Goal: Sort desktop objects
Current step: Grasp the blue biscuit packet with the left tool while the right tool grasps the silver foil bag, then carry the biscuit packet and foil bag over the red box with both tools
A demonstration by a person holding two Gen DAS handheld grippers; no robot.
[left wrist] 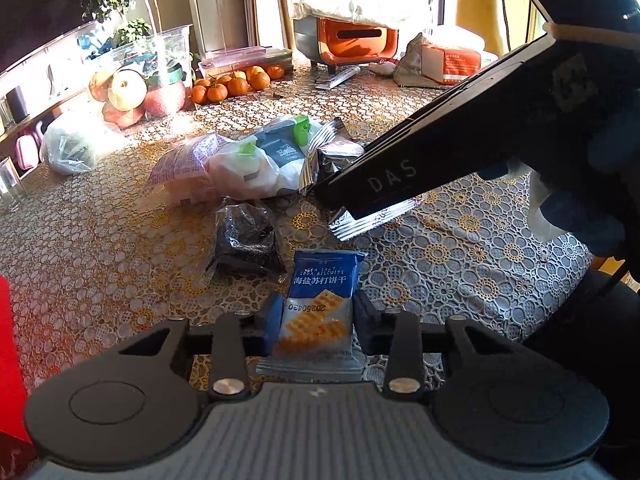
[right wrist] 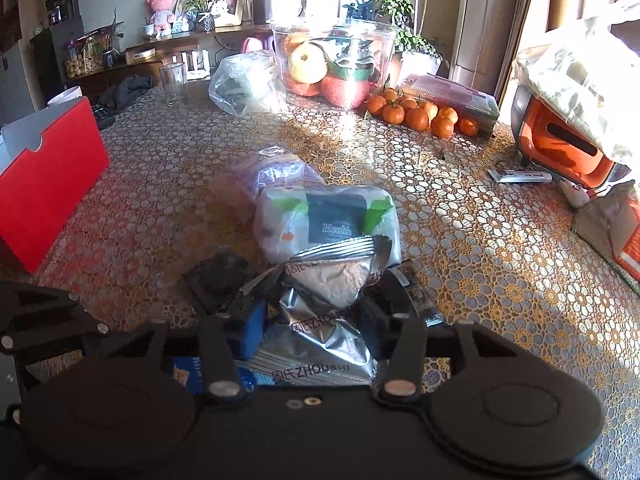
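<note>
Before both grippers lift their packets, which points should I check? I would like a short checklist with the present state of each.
1. Blue cracker packet sits between the left gripper fingers: ok.
2. Left pads press on its sides: ok, they appear to touch.
3. Silver packet sits between the right gripper fingers: ok.
4. Right grip is firm: cannot tell, the foil is crumpled and hides the contact.
5. Silver packet is free of its neighbours: not ok, it overlaps the white Health bag.
6. Red box is reachable and open: cannot tell.
</note>
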